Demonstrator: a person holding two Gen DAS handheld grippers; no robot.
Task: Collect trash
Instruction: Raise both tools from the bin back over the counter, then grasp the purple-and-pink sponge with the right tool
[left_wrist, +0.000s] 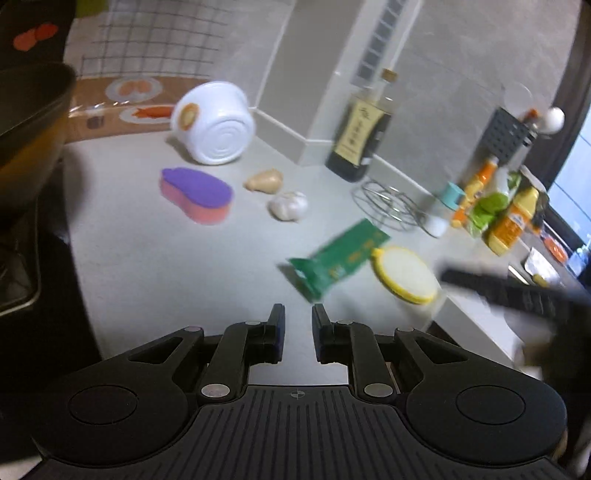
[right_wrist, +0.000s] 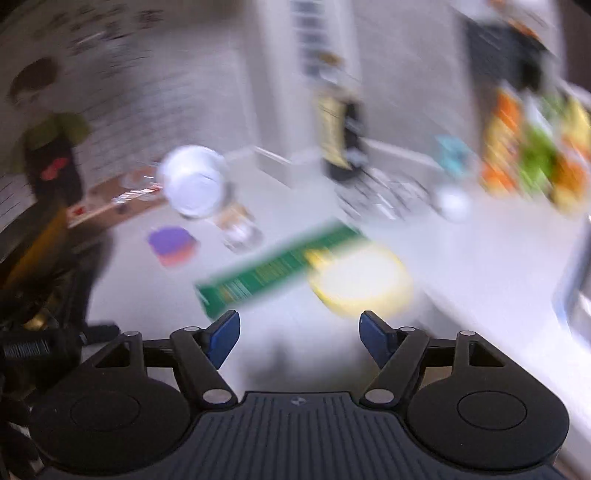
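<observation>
Green wrapper (left_wrist: 338, 256): uncollected on worktop (left_wrist: 147, 258), touching yellow-rimmed lid (left_wrist: 404, 275) at its 3 o'clock. Left claw (left_wrist: 298, 319): narrow gap, empty. Right claw (right_wrist: 300, 326): wide, empty. Collection apparently pending.

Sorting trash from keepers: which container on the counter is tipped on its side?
The white cup, its ringed base facing the camera. The dark bottle and the orange bottles stand upright.

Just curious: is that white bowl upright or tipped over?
Tipped: the white bowl lies on its side on the counter, ringed base showing.
</observation>
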